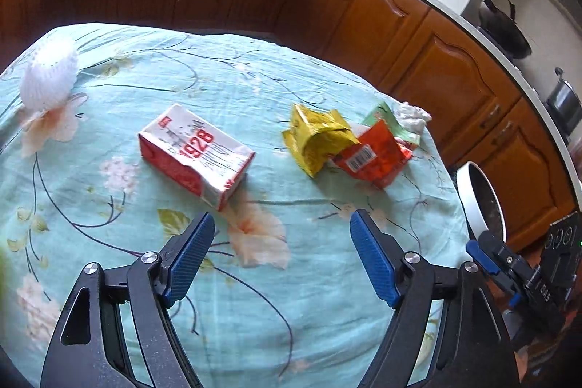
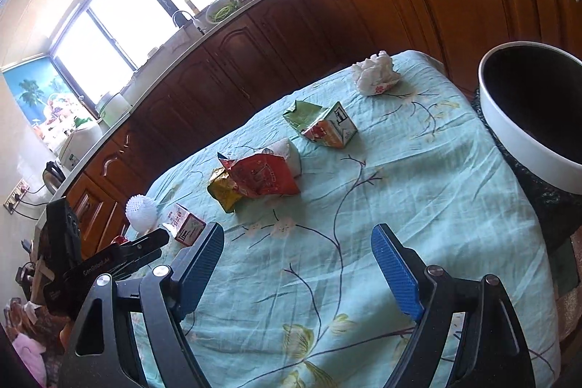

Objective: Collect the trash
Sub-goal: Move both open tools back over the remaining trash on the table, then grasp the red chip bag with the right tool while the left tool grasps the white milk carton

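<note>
Lying flat, red-and-white carton [image 1: 196,153], long axis diagonal, left gripper [image 1: 282,260] open

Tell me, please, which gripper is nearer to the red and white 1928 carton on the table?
Left. The left gripper hovers open just short of the 1928 carton. The right gripper, also open, sits off to the carton's right, near the bin.

On the worktop [image 1: 254,315], as seen from the left wrist, a carton [image 1: 196,153] is laid left of a heap of wrappers [image 1: 349,146]; a crumpled tissue [image 1: 413,115] is set behind the heap, a foam net [image 1: 49,75] far left, and a bin [image 1: 480,202] beyond the right edge.
</note>
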Tool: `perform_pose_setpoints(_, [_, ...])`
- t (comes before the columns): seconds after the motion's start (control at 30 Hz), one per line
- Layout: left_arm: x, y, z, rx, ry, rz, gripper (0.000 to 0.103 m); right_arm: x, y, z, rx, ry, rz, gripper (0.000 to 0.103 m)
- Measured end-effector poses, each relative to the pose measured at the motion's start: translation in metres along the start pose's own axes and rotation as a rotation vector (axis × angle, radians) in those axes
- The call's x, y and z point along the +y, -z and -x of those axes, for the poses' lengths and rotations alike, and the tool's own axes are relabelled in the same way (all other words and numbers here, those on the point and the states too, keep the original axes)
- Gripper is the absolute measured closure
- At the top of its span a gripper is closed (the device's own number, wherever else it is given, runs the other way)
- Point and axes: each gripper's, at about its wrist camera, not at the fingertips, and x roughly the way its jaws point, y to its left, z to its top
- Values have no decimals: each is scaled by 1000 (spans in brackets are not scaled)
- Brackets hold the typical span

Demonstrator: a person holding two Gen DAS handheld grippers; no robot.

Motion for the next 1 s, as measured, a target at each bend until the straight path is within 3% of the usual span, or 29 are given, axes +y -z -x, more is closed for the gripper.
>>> perform_pose_setpoints(0.13, [21,-20,-17,28,-12,74,21,10,-7,-15,12,-15,21,18])
perform_pose_setpoints(0.23, [27,-39,-32,30,-60,80,19,17,-14,-28,23,-21,32,18])
perform_pose_setpoints(0.5, [21,-59,-77,86,-149,-17,17,19,-36,-73,70,-44,-9,18])
perform_pose_setpoints(0.53, [19,-58,-79,79,-159,-42,20,19,-39,-78,73,-47,-13,18])
perform_pose_setpoints(0.6, [18,-54,-82,81,-154,-73,37,20,-42,-88,85,-46,-16,18])
perform_pose_setpoints(0.73, [16,-46,-75,60,-132,-104,44,25,-43,-107,106,-52,-12,22])
perform_pose_setpoints(0.8, [15,-42,-70,53,-109,-113,49,29,-41,-110,108,-63,6,48])
perform_pose_setpoints(0.83, [13,-40,-67,51,-95,-119,51,32,-40,-110,107,-61,20,57])
perform_pose_setpoints(0.9, [9,-34,-61,52,-71,-134,54,37,-37,-106,98,-71,42,90])
perform_pose_setpoints(1.0, [1,-24,-53,55,-41,-149,55,47,-35,-98,92,-53,93,92])
